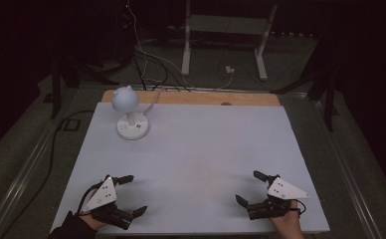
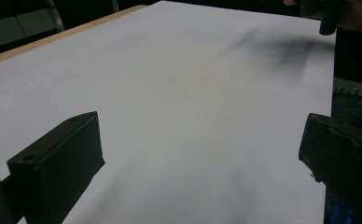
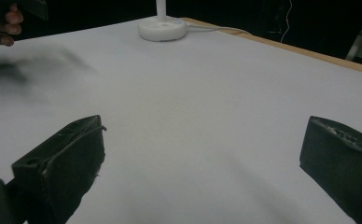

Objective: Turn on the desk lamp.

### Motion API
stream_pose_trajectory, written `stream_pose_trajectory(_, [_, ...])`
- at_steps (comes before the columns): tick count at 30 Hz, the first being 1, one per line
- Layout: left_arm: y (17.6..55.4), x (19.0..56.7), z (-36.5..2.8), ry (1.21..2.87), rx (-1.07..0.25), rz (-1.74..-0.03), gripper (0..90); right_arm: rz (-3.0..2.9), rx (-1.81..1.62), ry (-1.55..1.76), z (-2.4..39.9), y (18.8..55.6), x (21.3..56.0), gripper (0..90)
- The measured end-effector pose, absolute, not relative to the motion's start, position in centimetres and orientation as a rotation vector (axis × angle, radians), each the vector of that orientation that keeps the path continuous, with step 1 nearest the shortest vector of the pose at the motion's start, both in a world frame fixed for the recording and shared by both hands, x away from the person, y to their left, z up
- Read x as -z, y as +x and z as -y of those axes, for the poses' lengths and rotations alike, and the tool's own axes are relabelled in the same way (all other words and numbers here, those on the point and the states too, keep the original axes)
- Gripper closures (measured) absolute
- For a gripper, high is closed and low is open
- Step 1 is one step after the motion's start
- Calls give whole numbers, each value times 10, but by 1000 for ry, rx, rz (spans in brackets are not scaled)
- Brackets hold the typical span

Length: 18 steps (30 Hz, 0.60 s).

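Grippers rest low at the near edge of the white table (image 1: 196, 149) in the high view: our left gripper (image 1: 130, 194) and right gripper (image 1: 248, 187) sit well apart, jaws spread, nothing between them. A white lamp (image 1: 129, 112) stands at the far left corner. Along our left gripper (image 2: 202, 154), jaws wide over bare tabletop. Along our right gripper (image 3: 202, 154), jaws equally wide; the lamp's base (image 3: 162, 29) lies far ahead.

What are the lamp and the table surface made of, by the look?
Lamp: probably matte white plastic, judging by its smooth moulded globe head and round base. Table: a pale matte sheet, paper or laminate, cannot tell which, over a wood-look board whose tan edge shows at the far side.
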<state>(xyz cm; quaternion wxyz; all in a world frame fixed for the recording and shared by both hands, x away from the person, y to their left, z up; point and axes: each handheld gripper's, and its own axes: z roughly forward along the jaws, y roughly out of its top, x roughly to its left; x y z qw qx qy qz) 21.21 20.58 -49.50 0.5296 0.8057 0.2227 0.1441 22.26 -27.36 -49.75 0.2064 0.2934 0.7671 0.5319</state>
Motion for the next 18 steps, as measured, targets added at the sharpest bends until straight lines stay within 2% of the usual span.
stream_pose_trajectory(18, [223, 481, -203, 1924, -337, -546, 2, -2138, -1495, 818, 273, 221, 497, 0])
